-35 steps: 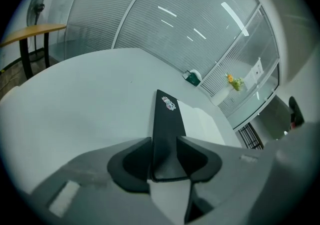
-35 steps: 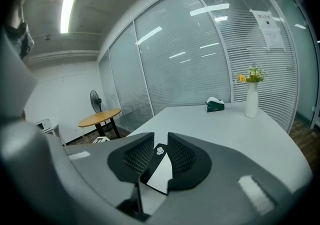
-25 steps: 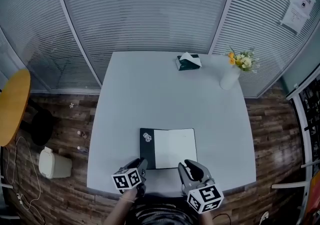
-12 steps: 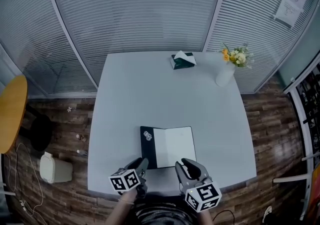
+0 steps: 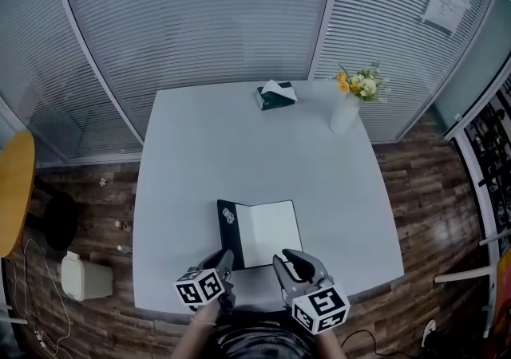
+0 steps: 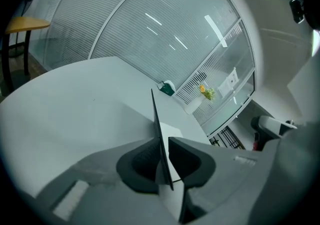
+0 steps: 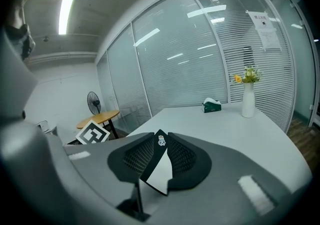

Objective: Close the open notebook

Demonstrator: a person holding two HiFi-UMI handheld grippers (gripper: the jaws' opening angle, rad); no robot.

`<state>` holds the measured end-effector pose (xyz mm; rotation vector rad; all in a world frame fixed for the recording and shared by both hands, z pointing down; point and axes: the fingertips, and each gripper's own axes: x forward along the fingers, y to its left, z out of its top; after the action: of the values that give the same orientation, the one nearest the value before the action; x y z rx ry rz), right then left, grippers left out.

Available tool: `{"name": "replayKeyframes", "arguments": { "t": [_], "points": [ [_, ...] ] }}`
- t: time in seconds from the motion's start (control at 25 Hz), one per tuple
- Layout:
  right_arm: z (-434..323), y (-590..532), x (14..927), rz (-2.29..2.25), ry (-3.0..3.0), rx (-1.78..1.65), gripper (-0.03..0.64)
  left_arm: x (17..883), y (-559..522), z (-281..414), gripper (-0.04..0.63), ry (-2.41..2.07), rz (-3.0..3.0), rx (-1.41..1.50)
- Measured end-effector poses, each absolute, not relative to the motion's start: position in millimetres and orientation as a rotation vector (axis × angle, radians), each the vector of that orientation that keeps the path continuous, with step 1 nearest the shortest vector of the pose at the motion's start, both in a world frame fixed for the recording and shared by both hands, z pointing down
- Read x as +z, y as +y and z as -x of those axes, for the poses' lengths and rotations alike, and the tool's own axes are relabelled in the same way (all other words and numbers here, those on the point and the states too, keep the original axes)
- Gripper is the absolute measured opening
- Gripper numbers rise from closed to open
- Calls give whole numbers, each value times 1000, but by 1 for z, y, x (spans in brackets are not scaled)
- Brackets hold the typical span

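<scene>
Standing at the far left on the wood floor are a round wooden table (image 5: 12,190) and a pale waste bin (image 5: 84,278). Next comes the white table (image 5: 239,142), backed by glass walls with blinds. At its near edge, the left gripper (image 6: 163,146) meets the notebook (image 5: 267,234) at its left side. Its jaws have just been closing and are now clamped on the black cover (image 6: 159,119), which runs edge-on between the pads in the left gripper view. The notebook lies open close to the near edge, white pages up, with a small pale emblem (image 5: 228,216) on the dark cover. Farther back sits a dark green tissue box (image 5: 275,96). The right gripper (image 7: 161,141) is by the notebook's near right corner. Its jaws stand a little apart, and the emblem and a white page show through the gap. At the far right corner stands a white vase (image 5: 345,114) of yellow and white flowers.
</scene>
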<state>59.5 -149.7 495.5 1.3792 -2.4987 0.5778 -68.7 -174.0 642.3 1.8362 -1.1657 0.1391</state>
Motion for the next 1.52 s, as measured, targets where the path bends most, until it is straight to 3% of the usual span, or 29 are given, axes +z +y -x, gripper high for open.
{"name": "replayKeyframes", "arguments": {
  "t": [0.08, 1.52],
  "points": [
    [-61, -150, 495, -1369, -2506, 574, 83, 639, -175, 64, 41, -1169, -1856, 142],
    [-115, -143, 501, -1493, -2447, 630, 83, 614, -179, -40, 43, -968, -2112, 274]
  ]
}}
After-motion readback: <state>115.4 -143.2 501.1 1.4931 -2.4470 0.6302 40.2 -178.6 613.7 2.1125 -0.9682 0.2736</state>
